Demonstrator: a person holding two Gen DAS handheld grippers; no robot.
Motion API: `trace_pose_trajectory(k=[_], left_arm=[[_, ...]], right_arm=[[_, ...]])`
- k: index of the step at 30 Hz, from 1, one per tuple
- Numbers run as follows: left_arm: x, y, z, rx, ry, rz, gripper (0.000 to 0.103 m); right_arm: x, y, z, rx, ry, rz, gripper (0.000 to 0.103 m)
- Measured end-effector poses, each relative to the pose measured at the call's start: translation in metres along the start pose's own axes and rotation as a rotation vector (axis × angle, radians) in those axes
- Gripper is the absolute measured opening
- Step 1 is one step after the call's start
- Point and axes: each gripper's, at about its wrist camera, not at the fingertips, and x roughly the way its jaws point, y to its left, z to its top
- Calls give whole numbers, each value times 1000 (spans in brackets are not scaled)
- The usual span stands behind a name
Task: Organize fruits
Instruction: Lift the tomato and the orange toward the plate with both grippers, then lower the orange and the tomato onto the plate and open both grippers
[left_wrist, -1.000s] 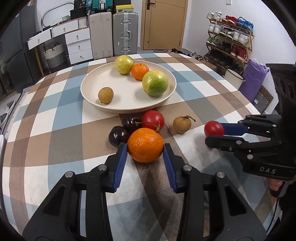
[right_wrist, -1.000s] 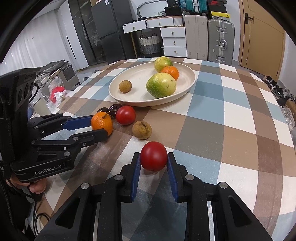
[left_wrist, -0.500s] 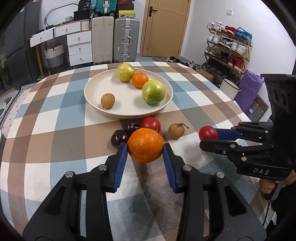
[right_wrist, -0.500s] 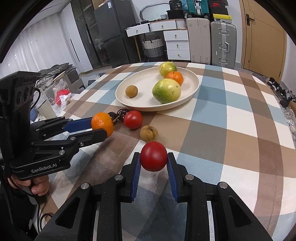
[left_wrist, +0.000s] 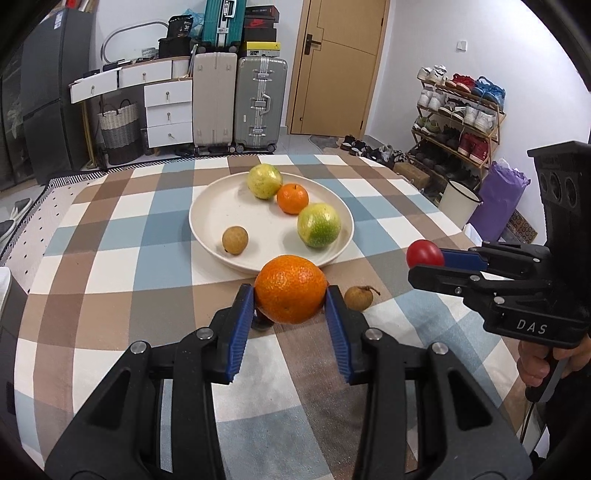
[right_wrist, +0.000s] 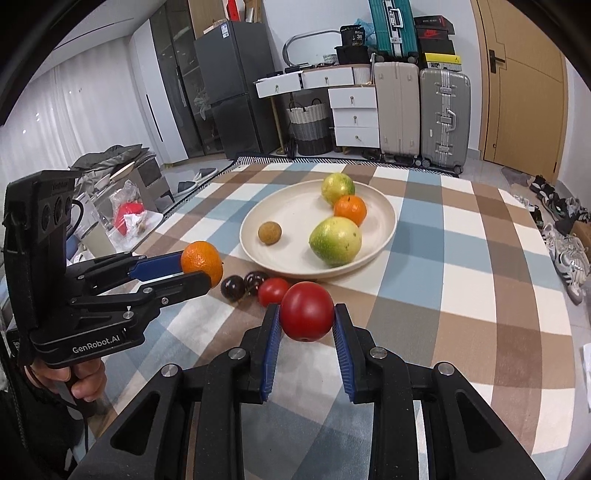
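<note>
1. Left gripper (left_wrist: 290, 301): blue pads clamped on a large orange (left_wrist: 291, 288), one pad on each side, lifted clear of the checked tablecloth (left_wrist: 110, 258). In the right wrist view it sits at the left (right_wrist: 207, 267), orange (right_wrist: 202, 262) pinched at the fingertips, with a hand (right_wrist: 79, 380) on the grip below.
2. On the cloth just near of the plate, left to right in the right wrist view: two dark cherries (right_wrist: 232, 288) (right_wrist: 255, 280) touching each other, then a small red tomato (right_wrist: 272, 291) beside them. In the left wrist view most of this group is hidden behind the held orange.
3. Cream plate (left_wrist: 207, 206), mid-table, far of both grippers. It holds a brown longan (left_wrist: 235, 240) at near-left, a yellow-green fruit (left_wrist: 264, 181) at the far rim, a small orange (left_wrist: 292, 199) just beside it, and a larger green-yellow fruit (left_wrist: 318, 229) at near-right.
4. A second longan (left_wrist: 357, 297) with its stem on lies on the cloth, just right of the left gripper's right finger and near of the plate. It is not visible in the right wrist view.
5. Right gripper (right_wrist: 306, 325): nearly closed, pads gripping a red tomato (right_wrist: 307, 312) off the cloth. In the left wrist view it comes in from the right (left_wrist: 424, 260), tomato (left_wrist: 424, 253) at the tips, right of the plate's near edge.
6. Both held fruits are in the air, near of the plate, neither over it.
</note>
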Motion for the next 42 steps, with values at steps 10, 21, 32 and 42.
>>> trace_pose_trajectory(k=[10, 21, 32, 42], left_arm=[[2, 10, 15, -17, -25, 27, 36], [30, 19, 36, -24, -21, 33, 36], [64, 20, 56, -8, -3, 37, 36], [95, 22, 65, -2, 26, 43, 36]], right_arm=[[6, -4, 23, -11, -22, -2, 28], [25, -27, 49, 5, -29, -21, 28], [58, -53, 65, 28, -3, -39, 28], [81, -73, 78, 52, 11, -45, 28]])
